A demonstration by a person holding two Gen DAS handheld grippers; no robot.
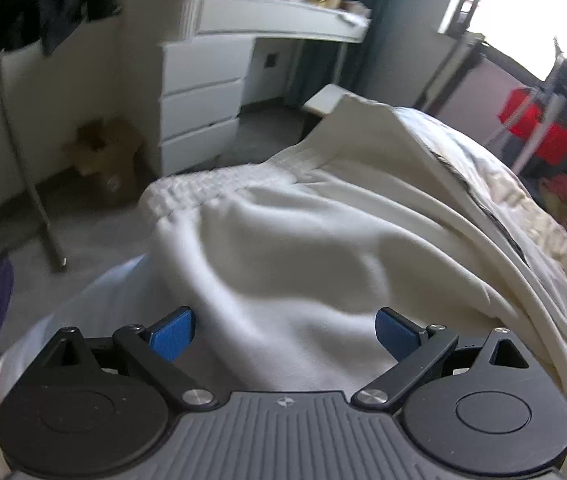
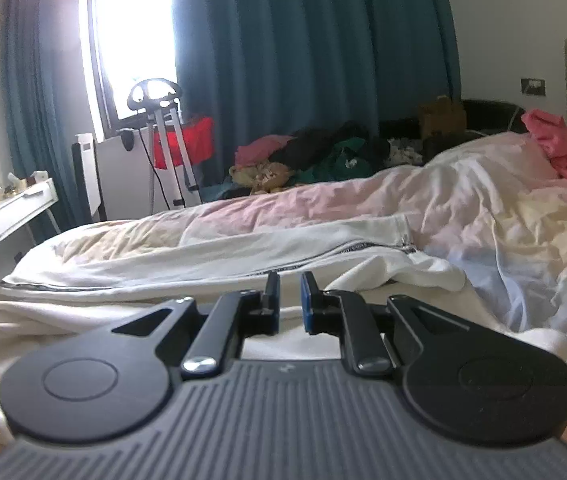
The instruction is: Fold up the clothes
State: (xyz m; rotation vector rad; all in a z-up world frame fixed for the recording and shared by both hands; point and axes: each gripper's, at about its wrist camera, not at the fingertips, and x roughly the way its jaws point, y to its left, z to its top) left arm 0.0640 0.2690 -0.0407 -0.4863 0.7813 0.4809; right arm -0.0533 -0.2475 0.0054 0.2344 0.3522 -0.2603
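The cream zip-up garment (image 1: 323, 232) lay spread across the bed (image 2: 503, 216), filling the middle of the left wrist view, its ribbed hem (image 1: 219, 188) bunched toward eleven o'clock at the bed's edge and the zipper (image 1: 479, 200) running along its two o'clock side. In the right wrist view the same garment (image 2: 243, 248) stretched from nine o'clock toward the centre, the zipper line (image 2: 347, 250) ending at a pull near one o'clock of the claw.

The left claw (image 1: 285, 330) was released, its blue pads (image 1: 173, 334) spread wide with cloth lying between them but not pinched. The right claw (image 2: 289, 300) was nearly closed, a narrow gap between its pads; nothing could be seen caught in that gap, and it hung just above the fabric.

The cloth looked like thick, soft fleece: light, limp, holding deep rounded folds, unlikely to slip from rubber pads but sure to sag and drag if lifted by one point only. The ribbed hem and the zipper edge seemed the firmest places to grip, being doubled and stitched. Taking the hem corner at eleven o'clock with the left claw and the zipper edge with the right would probably keep the panel flat enough to fold over. The loose quilt beneath could be pinched along with the garment if a claw bit too deep.
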